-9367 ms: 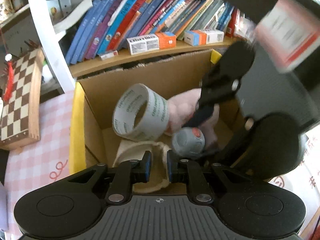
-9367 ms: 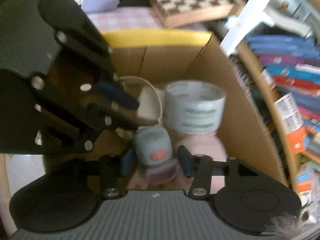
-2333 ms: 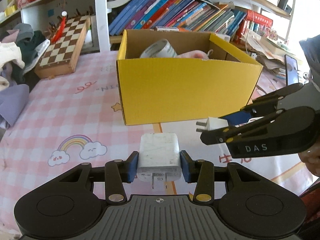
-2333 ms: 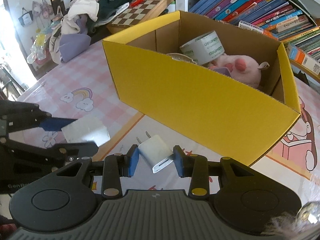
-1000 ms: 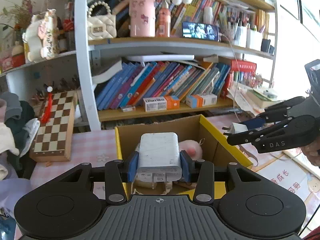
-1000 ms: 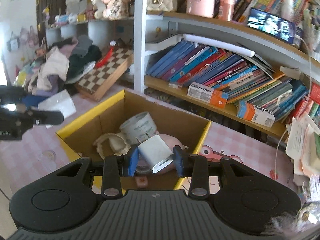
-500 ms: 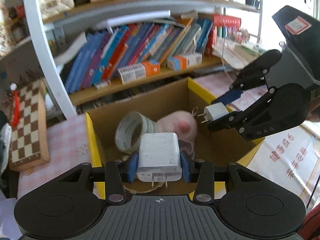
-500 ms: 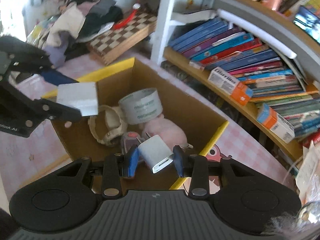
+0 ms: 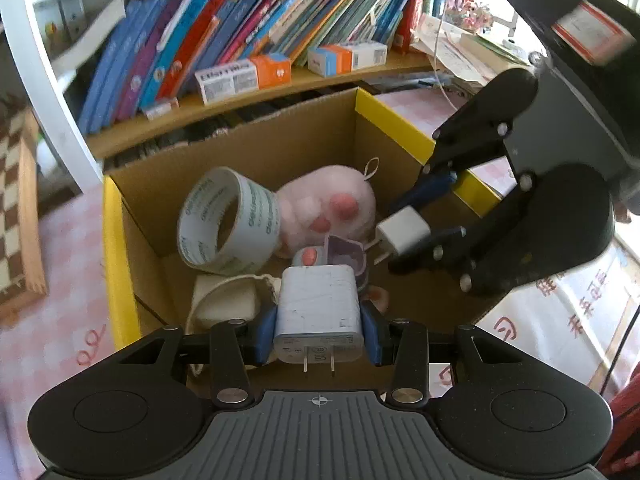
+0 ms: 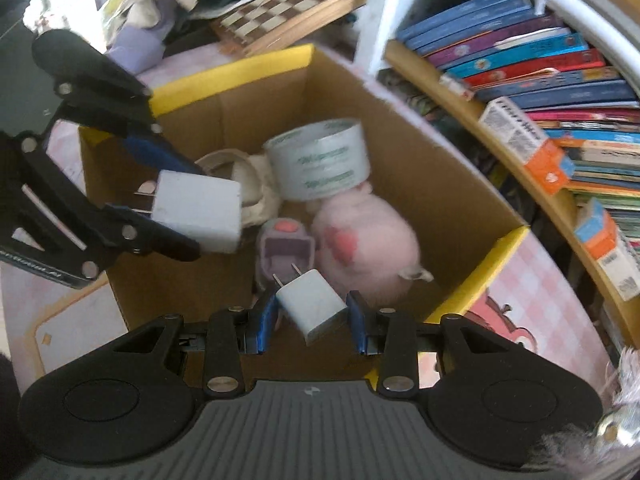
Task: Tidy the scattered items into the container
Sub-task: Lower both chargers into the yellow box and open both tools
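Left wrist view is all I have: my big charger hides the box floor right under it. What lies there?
Observer: A beige pouch lies below the big charger, and bare cardboard in front of it.
Operator: Is the small charger gripped squarely?
Observer: No, the small charger sits skewed in the right gripper, prongs up toward the purple toy.
Operator: Anything behind the box on my side?
Observer: A pile of clothes beyond the chessboard.

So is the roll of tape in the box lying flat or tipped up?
Tipped: the roll of tape leans on the pink plush toy inside the cardboard box, with its open core facing sideways.
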{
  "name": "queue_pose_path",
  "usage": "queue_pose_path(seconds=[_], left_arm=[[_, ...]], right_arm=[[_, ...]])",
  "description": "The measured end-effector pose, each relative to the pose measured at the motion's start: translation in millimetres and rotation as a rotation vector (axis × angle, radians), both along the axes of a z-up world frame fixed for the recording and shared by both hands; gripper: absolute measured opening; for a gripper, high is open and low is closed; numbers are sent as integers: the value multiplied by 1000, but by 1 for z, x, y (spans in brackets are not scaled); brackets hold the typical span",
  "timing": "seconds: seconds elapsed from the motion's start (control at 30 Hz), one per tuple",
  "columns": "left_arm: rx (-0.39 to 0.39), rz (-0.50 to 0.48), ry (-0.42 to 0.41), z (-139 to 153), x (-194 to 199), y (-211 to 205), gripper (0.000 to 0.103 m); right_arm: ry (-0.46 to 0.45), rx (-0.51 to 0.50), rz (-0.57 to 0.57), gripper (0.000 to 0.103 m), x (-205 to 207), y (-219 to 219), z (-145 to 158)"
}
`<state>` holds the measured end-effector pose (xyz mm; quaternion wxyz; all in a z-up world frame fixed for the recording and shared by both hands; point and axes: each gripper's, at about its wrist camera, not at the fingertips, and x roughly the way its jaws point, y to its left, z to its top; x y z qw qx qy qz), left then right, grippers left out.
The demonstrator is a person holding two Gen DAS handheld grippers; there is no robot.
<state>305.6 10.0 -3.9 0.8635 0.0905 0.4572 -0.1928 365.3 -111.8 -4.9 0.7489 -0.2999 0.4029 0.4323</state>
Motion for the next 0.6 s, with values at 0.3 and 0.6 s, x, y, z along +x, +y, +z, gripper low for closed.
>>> queue_pose_path(seconds=[0.3,0.6], left_arm=[[-50,-47,126,-10,20,-1,42],[-19,-12,78,-6,14,-6,43]], right_arm=[[-16,-47,96,35,1,10,-11],[32,-18,90,36,9,11,-15]])
